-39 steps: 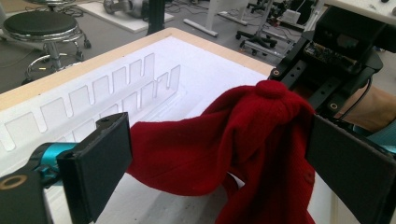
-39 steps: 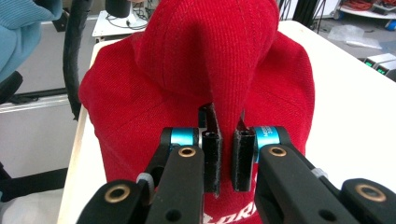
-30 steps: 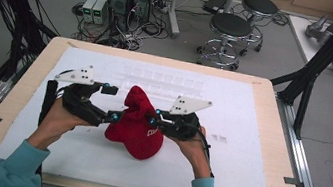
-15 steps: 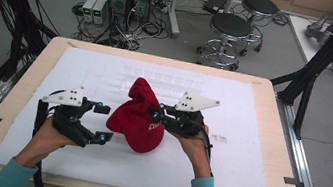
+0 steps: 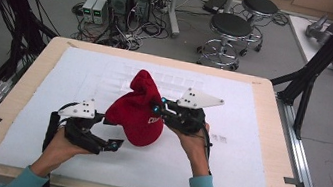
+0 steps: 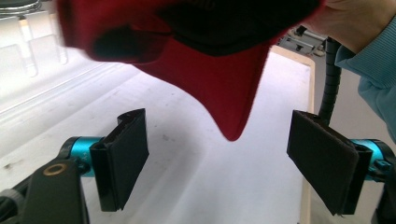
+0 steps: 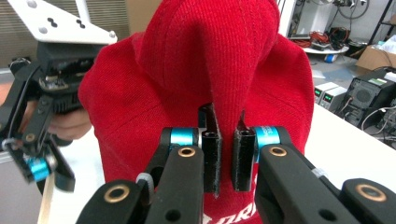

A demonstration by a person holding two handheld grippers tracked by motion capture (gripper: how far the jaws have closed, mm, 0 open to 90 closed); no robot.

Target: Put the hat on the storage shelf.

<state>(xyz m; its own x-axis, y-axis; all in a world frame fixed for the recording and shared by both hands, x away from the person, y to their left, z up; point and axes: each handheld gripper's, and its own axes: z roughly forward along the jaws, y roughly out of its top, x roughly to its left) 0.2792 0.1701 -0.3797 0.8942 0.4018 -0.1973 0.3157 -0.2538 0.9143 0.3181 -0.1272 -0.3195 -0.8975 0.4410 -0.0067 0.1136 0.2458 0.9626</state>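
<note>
A red knitted fabric hat [image 5: 138, 112] with white lettering sits lifted over the middle of the white foam-covered table [image 5: 222, 173]. The right gripper [image 5: 158, 106] pinches a fold of it between its 2 nearly closed black jaws. The left gripper [image 5: 112, 133] is just beside the hat's near-left edge, jaws spread wide and holding nothing; a red corner hangs above them.

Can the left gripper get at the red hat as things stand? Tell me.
Probably yes. The left gripper is open, the red hat hangs just ahead between its jaws, nothing between. The right gripper holds it up.
</note>
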